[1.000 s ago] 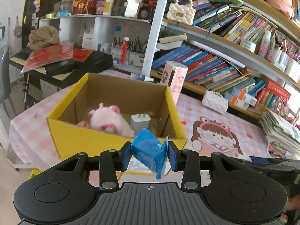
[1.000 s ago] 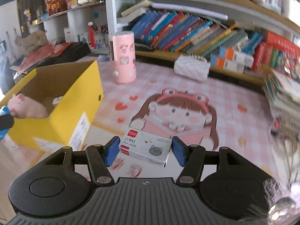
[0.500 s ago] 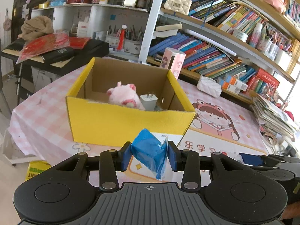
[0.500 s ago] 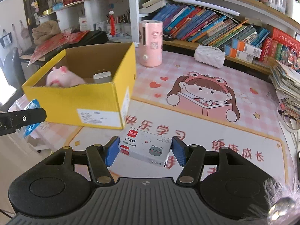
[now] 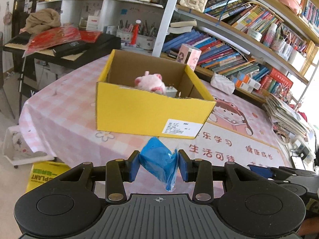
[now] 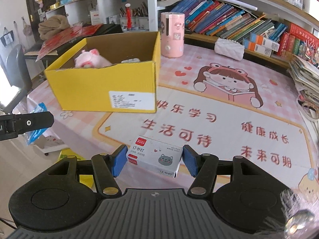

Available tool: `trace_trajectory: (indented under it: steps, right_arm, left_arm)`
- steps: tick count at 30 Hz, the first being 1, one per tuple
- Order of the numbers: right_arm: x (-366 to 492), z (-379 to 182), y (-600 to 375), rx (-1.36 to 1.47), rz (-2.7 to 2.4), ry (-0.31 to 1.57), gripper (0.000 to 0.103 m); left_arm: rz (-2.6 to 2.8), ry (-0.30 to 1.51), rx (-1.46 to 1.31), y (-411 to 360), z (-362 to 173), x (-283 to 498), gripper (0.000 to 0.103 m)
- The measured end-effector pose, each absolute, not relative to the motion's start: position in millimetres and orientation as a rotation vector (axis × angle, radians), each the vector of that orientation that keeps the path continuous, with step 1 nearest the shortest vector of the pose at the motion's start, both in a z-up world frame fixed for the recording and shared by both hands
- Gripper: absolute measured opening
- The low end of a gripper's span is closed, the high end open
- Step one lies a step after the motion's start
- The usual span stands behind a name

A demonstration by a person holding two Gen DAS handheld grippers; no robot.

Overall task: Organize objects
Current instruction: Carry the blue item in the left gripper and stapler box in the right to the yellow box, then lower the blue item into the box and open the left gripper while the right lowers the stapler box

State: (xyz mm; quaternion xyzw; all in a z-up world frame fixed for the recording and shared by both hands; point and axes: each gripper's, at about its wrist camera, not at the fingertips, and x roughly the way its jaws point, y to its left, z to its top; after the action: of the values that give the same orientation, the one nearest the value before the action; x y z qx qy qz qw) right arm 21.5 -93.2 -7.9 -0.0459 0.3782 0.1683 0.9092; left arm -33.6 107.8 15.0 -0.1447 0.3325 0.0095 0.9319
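Indoors, at a table under a pink checked cloth with a cartoon mat, crowded bookshelves behind. Near the table's left edge, a yellow cardboard box, open-topped, with a pink plush toy and a white charger inside. In front of the box, left gripper clamped on a blue plastic packet, above the cloth. Right of it, right gripper pinching a staples box by both ends, angled down over the mat.

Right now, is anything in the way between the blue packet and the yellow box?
Nothing visible lies between. The left gripper holds the blue packet short of the yellow box; only the box's near wall must be cleared.
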Motion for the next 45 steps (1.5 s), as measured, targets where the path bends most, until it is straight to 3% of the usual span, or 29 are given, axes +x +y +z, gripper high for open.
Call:
trace_trajectory:
  steps: [25, 45]
  right_arm:
    - [12.3, -0.7, -47.2, -0.171, 0.414, 0.761, 0.058]
    - [140.3, 55.8, -26.1, -0.127, 0.466, 0.552, 0.058]
  left_arm:
    - [0.069, 0.652, -0.338, 144.0, 15.8, -39.0, 0.038]
    - [0.125, 0.534, -0.22, 139.8, 48.7, 73.6, 0.038]
